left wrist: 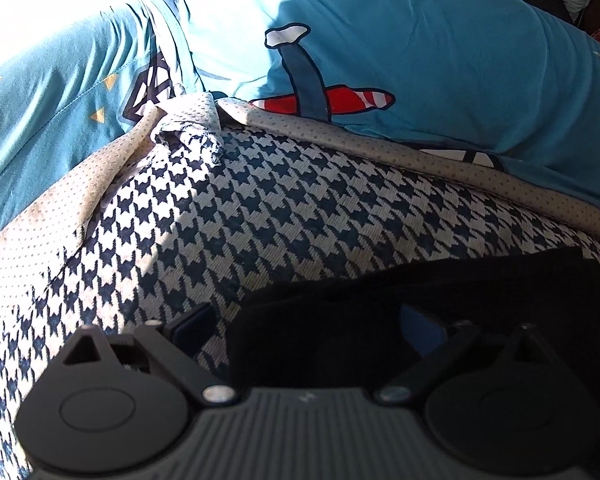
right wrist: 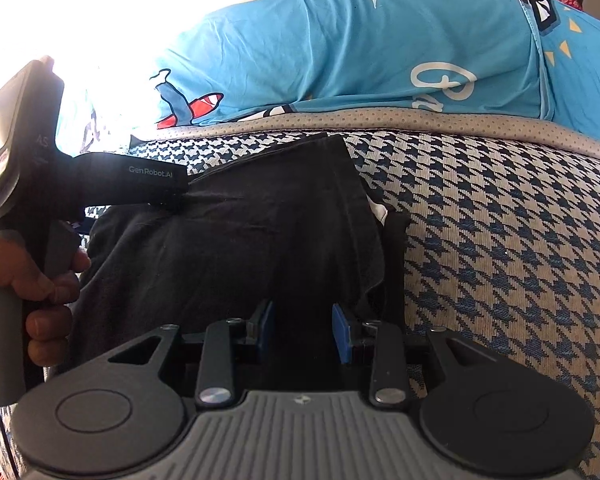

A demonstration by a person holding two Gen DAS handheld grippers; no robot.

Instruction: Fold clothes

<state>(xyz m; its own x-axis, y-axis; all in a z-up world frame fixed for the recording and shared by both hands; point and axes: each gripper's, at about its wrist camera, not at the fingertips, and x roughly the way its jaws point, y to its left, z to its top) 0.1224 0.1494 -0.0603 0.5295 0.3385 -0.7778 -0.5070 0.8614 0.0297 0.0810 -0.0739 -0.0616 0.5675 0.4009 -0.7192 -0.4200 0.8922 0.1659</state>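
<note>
Bright sun washes out the far background; work surface is a houndstooth cover (left wrist: 260, 208), navy-and-white, with a grey dotted border strip (left wrist: 380, 136) along its far edge. Beyond the strip, ahead of both claws, lies blue cartoon-print bedding (left wrist: 420, 40) with a red-and-white plane motif.

Task item: a black garment (right wrist: 240, 240), lying on the houndstooth cover, rumpled, partly folded over. In the right wrist view it spreads straight ahead of the right gripper (right wrist: 303, 330) and off to that claw's left; a small white tag or lining shows at its right edge. To the right of that claw, bare houndstooth only.

Right gripper: blue pads part-way apart, black cloth runs down between them. Pads do not clearly press on it; grip cannot be told.

Left gripper (left wrist: 308, 322): in the left wrist view jaws stand wide. Its left pad (left wrist: 192, 326) sits over bare houndstooth; the right pad is half hidden by the black cloth, which lies between the fingers and out to the claw's right. Not clamped as far as visible. In the right wrist view this tool comes in from the left, nose touching the garment's upper left edge. A hand (right wrist: 28, 280) holds its handle, fingers wrapped around the grip.
</note>
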